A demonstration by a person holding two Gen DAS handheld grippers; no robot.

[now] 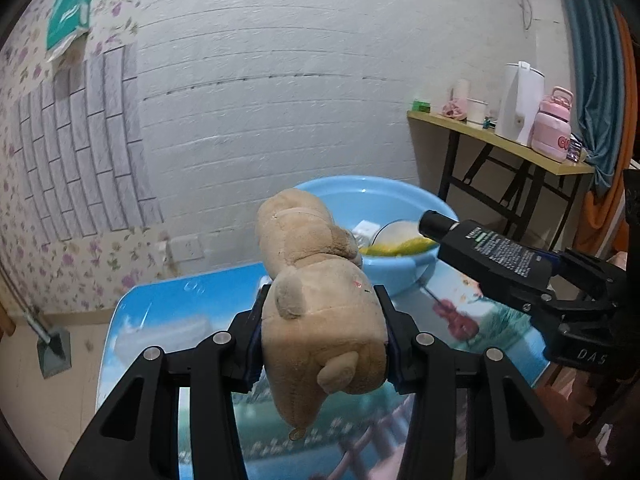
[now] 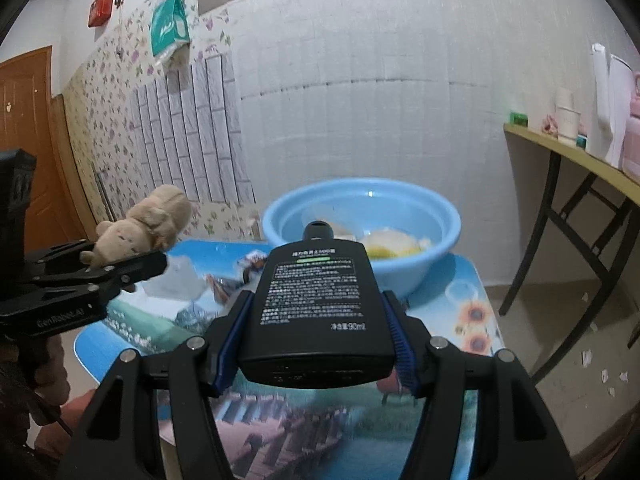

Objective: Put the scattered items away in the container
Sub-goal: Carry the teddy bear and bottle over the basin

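The left gripper (image 1: 322, 336) pinches a plush bear (image 1: 316, 292) and the right gripper (image 2: 320, 344) clamps a black bottle (image 2: 318, 300), both just short of the blue basin (image 2: 360, 216). Released early, either would probably land on the table beside the basin.

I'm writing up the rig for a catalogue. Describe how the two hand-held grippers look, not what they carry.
Both are matte black plastic linkages with silver round pivot pins. The left hand-held gripper and right hand-held gripper each have blue ribbed pads inside the fingers. Pale lettering marks the bodies: "DAS" on the right one, "GenRobot" on the left. No cables or sleeves show clearly.
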